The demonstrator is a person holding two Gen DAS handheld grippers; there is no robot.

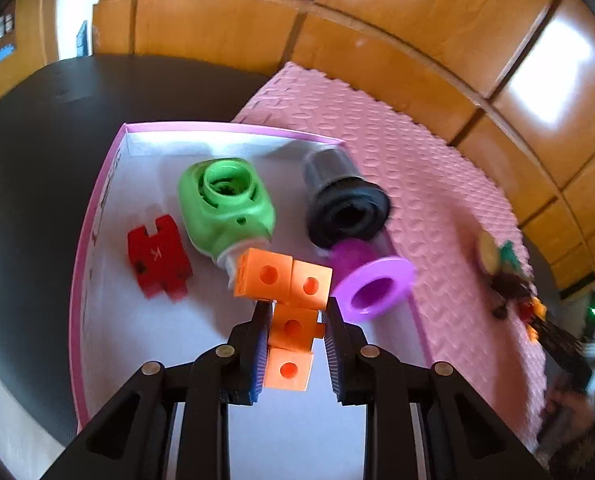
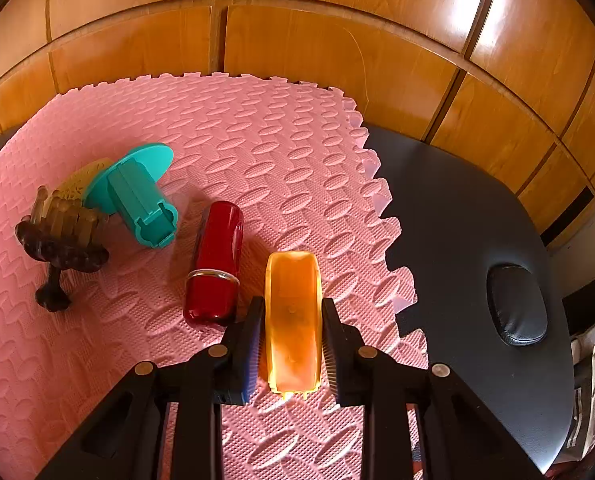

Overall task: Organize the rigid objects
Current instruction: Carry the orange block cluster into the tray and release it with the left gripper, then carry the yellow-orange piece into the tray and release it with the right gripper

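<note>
A dark counter [image 1: 37, 168] carried a pink foam mat [image 2: 257, 152], and beside the mat sat a shallow pink-rimmed box [image 1: 97, 200]. Inside the box lay a green cap [image 1: 225, 208], a black cap [image 1: 345, 208], a purple ring [image 1: 377, 284] and a red block [image 1: 157, 260]. The left claw [image 1: 295, 336] hung over the box, pinching a piece of joined orange cubes [image 1: 289, 300]. On the mat lay a teal stamp [image 2: 137, 196], a brown comb-like piece [image 2: 61, 236] and a red tube [image 2: 217, 264]. The right claw [image 2: 293, 328] was pinching an orange translucent case [image 2: 293, 312] just beside the red tube, low over the mat.
</note>
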